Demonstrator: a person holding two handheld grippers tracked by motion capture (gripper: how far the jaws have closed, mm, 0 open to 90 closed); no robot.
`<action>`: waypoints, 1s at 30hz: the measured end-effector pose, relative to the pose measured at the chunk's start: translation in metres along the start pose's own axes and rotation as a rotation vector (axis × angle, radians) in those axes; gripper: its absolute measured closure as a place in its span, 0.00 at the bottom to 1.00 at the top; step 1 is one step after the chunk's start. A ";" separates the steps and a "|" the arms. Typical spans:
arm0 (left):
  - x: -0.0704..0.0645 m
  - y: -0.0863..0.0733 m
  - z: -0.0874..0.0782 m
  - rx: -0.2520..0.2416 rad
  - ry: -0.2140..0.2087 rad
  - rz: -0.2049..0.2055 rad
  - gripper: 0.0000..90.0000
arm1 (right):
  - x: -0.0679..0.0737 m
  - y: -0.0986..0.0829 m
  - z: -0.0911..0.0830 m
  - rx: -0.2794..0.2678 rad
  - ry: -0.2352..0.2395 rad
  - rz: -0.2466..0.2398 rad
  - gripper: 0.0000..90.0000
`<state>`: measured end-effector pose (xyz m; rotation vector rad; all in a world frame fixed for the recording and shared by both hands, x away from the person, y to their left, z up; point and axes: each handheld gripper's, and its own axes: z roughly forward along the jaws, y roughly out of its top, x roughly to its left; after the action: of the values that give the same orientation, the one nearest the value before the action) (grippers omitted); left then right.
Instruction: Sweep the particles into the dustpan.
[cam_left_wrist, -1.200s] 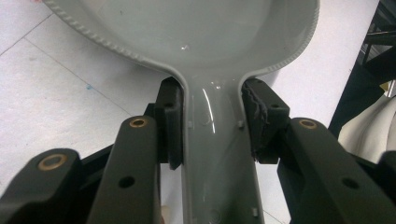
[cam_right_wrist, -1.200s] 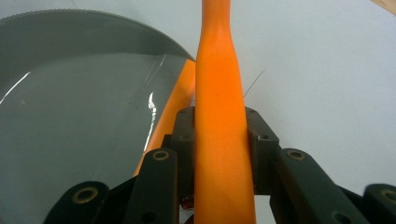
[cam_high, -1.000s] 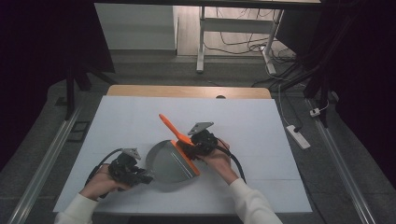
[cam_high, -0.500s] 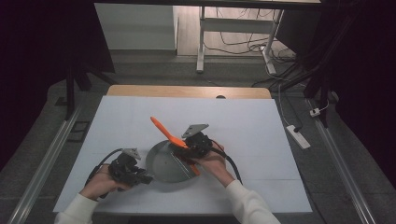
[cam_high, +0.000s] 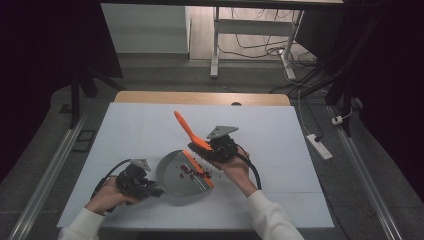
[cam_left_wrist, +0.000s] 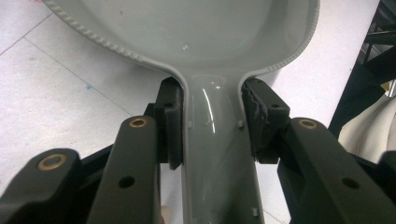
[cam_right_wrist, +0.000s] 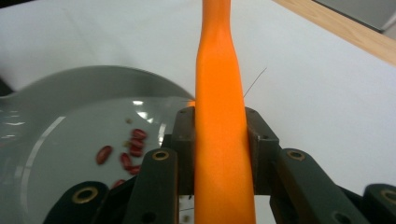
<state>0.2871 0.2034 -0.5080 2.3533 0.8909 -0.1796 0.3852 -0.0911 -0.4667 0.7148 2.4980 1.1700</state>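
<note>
A grey dustpan (cam_high: 176, 172) with an orange front lip lies on the white table (cam_high: 280, 130). Its grey handle (cam_left_wrist: 212, 149) is clamped between the jaws of my left gripper (cam_high: 150, 190), which is shut on it. My right gripper (cam_high: 212, 147) is shut on an orange hand brush (cam_high: 186, 127), whose handle (cam_right_wrist: 219, 116) slants up and to the far left. The brush head sits at the pan's lip. Several red beans (cam_high: 192, 171) lie in the pan and by the lip; they are also seen in the pan (cam_right_wrist: 126, 151) from the right gripper view.
A wooden strip (cam_high: 200, 97) runs along the table's far edge. Beyond it stand a white frame (cam_high: 216, 40) and cables on the floor. A white power strip (cam_high: 318, 146) lies on the floor to the right.
My right gripper has swept the brush toward the pan and then shifted slightly right; red beans now lie inside the pan. The left gripper has kept hold of the pan handle.
</note>
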 end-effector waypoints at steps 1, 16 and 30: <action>0.000 0.000 0.000 0.000 0.000 0.000 0.68 | -0.003 -0.001 0.000 0.005 -0.006 0.009 0.78; 0.000 0.000 0.000 0.001 0.003 0.003 0.68 | -0.033 -0.019 0.014 0.108 -0.117 0.051 0.78; 0.000 0.000 0.000 0.001 0.003 0.003 0.68 | -0.018 -0.015 0.020 0.120 -0.075 0.021 0.78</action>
<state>0.2867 0.2031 -0.5081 2.3566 0.8884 -0.1750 0.4042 -0.0962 -0.4895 0.8021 2.5204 0.9879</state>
